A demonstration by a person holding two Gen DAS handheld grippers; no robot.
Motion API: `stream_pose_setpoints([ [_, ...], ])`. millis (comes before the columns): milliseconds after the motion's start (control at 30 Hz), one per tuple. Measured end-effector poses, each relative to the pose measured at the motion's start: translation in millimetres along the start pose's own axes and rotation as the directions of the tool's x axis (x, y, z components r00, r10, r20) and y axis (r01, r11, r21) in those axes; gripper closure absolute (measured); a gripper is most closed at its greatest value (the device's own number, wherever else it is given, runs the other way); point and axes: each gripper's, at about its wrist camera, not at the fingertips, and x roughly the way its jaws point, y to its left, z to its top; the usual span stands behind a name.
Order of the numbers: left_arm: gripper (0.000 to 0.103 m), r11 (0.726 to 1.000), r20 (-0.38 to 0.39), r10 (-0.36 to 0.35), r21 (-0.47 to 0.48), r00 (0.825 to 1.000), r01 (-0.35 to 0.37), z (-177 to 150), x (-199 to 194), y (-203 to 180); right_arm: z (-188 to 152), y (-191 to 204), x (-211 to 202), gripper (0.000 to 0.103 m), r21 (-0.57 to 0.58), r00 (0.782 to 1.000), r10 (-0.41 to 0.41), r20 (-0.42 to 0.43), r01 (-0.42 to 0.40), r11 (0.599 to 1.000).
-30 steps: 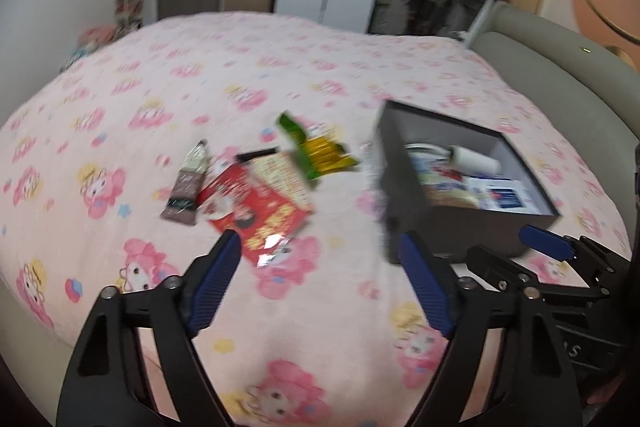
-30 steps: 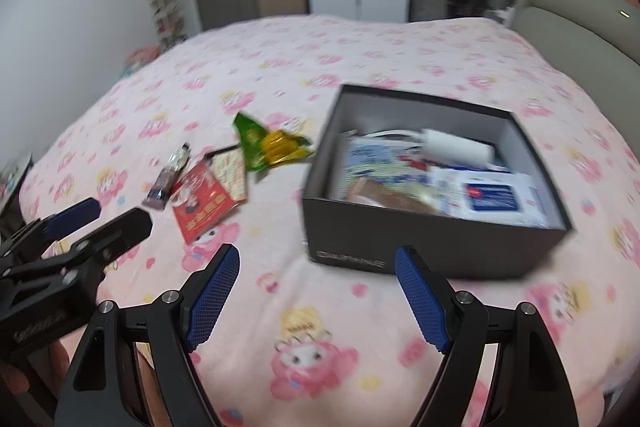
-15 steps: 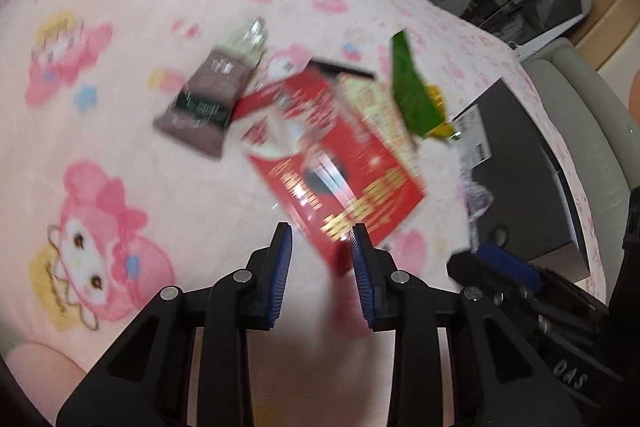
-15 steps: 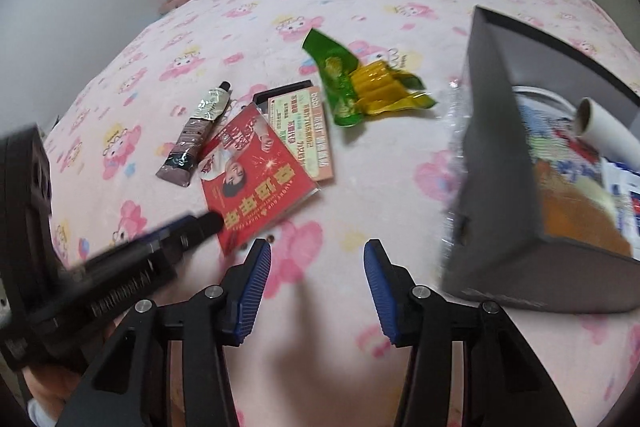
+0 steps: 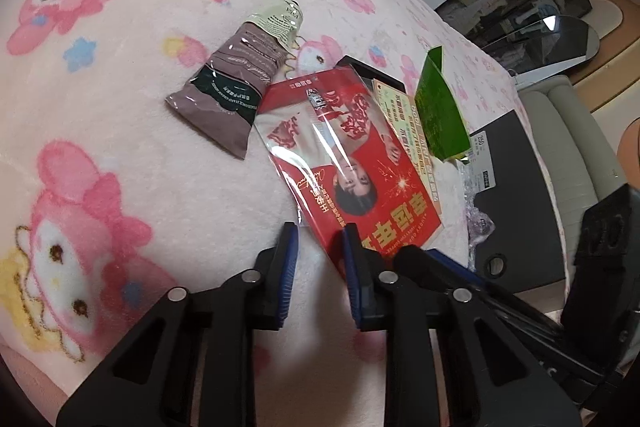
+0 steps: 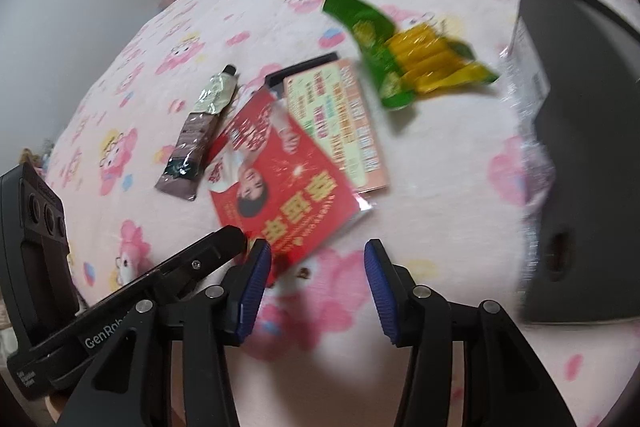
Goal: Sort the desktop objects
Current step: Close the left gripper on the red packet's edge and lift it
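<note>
Packet, red [image 5: 352, 163], flat on bed [image 5: 120, 107], tube [image 5: 244, 83] at its 10 o'clock. Left tool [image 5: 318, 259] closing astride near corner, not yet pinching; right tool [image 6: 316, 287] closing, empty. Advice: slide lower pad under edge, avoid blanket.

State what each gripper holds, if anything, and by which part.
Nothing is held yet. The left gripper is closing over the near edge of the red packet, pads not yet pressing. The right gripper is closing, empty.
</note>
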Motion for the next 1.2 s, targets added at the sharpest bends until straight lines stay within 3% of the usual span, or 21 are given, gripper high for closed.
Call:
stream_pose_setpoints([
  [33,0.087,1.0,-0.003,-0.011,0.004,1.0,0.012,0,0,-1,-1,0,0,0.065,0.003,1.0,0.005,0.005,-0.005,1.0],
  [67,0.088,1.0,-0.007,-0.016,0.016,1.0,0.017,-1,1,-3,-3,1,-2,0.078,-0.003,1.0,0.008,0.015,-0.008,1.0],
  [100,0.088,0.999,-0.013,-0.017,0.037,1.0,0.017,-2,1,-6,-5,2,-5,0.084,-0.01,1.0,0.01,0.027,-0.009,1.0],
  [200,0.093,0.995,-0.033,-0.027,0.095,0.999,0.03,-7,3,-18,-13,7,-15,0.092,-0.041,0.999,-0.009,0.052,0.011,0.999],
  [400,0.093,0.991,-0.048,-0.062,0.113,0.997,0.067,-8,-1,-25,-22,-1,-39,0.093,-0.014,0.995,-0.056,0.079,0.058,0.998],
  [433,0.087,0.993,-0.038,-0.062,0.099,0.997,0.066,-8,-2,-22,-23,-2,-41,0.093,-0.007,0.995,-0.057,0.08,0.058,0.998],
  [467,0.075,0.995,-0.028,-0.063,0.078,0.998,0.065,-9,-3,-17,-22,-3,-41,0.091,-0.005,0.995,-0.061,0.076,0.061,0.998],
  [533,0.068,0.997,-0.017,-0.076,0.027,0.997,0.076,-6,0,-7,-20,-6,-39,0.085,0.002,0.996,-0.063,0.069,0.063,0.998],
  [700,0.071,0.991,-0.007,-0.126,-0.043,0.992,0.125,1,11,5,-10,-11,-20,0.075,0.064,0.999,0.002,0.036,-0.005,0.998],
  [867,0.093,0.989,-0.017,-0.145,-0.03,0.989,0.144,3,16,0,-6,-9,0,0.073,0.068,1.0,0.005,0.013,-0.006,0.998],
  [933,0.093,0.987,-0.021,-0.16,-0.036,0.987,0.159,3,16,1,-6,-8,1,0.074,0.062,1.0,0.023,0.018,-0.024,0.998],
  [1100,0.093,0.982,-0.039,-0.19,-0.015,0.981,0.19,-1,16,-6,-12,-12,-11,0.09,0.057,0.999,0.025,0.037,-0.027,0.998],
  [1200,0.093,0.977,-0.08,-0.209,0.022,0.975,0.211,-8,19,-16,-25,-20,-24,0.09,0.077,0.999,0.018,0.043,-0.021,0.997],
])
